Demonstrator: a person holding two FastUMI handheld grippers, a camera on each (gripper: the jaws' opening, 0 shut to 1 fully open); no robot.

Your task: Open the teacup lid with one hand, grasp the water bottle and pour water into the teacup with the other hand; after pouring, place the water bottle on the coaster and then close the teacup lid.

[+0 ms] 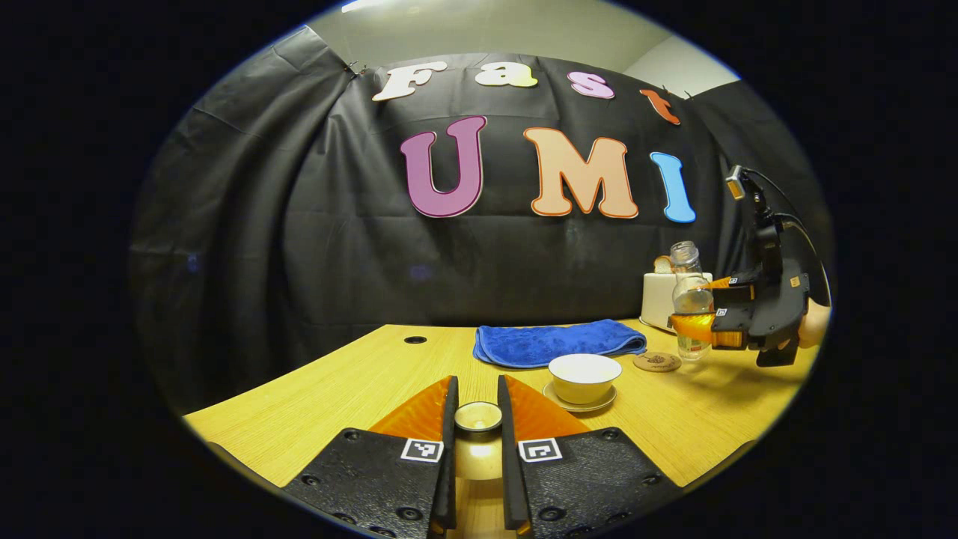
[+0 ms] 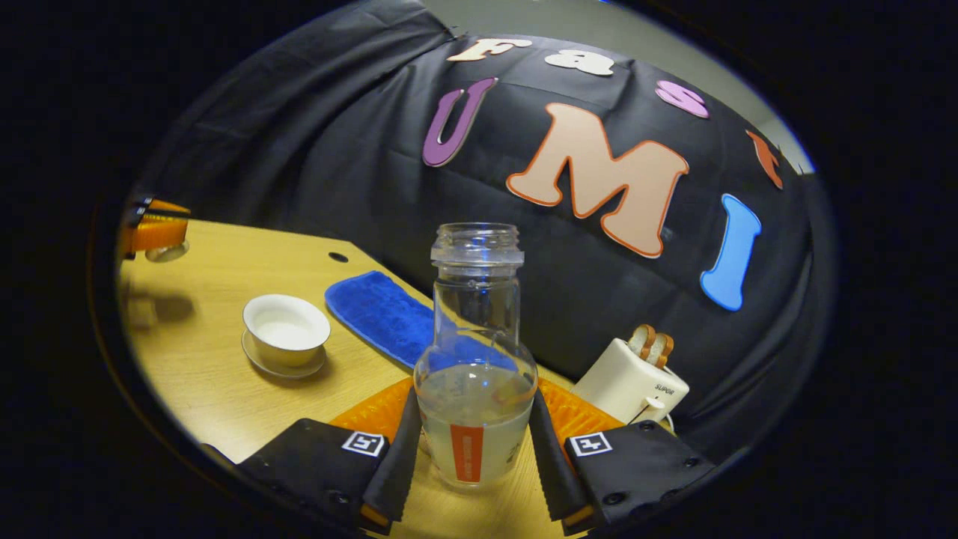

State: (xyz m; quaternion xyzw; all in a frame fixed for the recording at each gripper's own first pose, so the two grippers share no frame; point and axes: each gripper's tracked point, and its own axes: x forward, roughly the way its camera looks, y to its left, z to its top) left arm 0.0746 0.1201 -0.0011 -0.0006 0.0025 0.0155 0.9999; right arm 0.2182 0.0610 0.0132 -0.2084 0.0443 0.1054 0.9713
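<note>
My left gripper (image 1: 477, 408) is shut on the small round teacup lid (image 1: 477, 418), held low over the table's near side. The white teacup (image 1: 584, 376) stands uncovered on its saucer, just ahead and right of it. Farther right, the clear water bottle (image 1: 683, 258) is upright beside the round coaster (image 1: 657, 362), with my right gripper (image 1: 692, 307) around it. In the right gripper view, the uncapped bottle (image 2: 476, 314), partly full, sits between the fingers of my right gripper (image 2: 473, 442), which press on its sides. The teacup (image 2: 286, 328) is to the left there, and my left gripper (image 2: 153, 228) with the lid (image 2: 166, 253) is at the far left.
A folded blue towel (image 1: 557, 342) lies behind the teacup. A cream toaster (image 1: 657, 299) with bread slices stands at the back right, close behind the bottle. The wooden table (image 1: 314, 389) has a cable hole (image 1: 414, 340) near the back. A hand holds the right gripper at the right edge.
</note>
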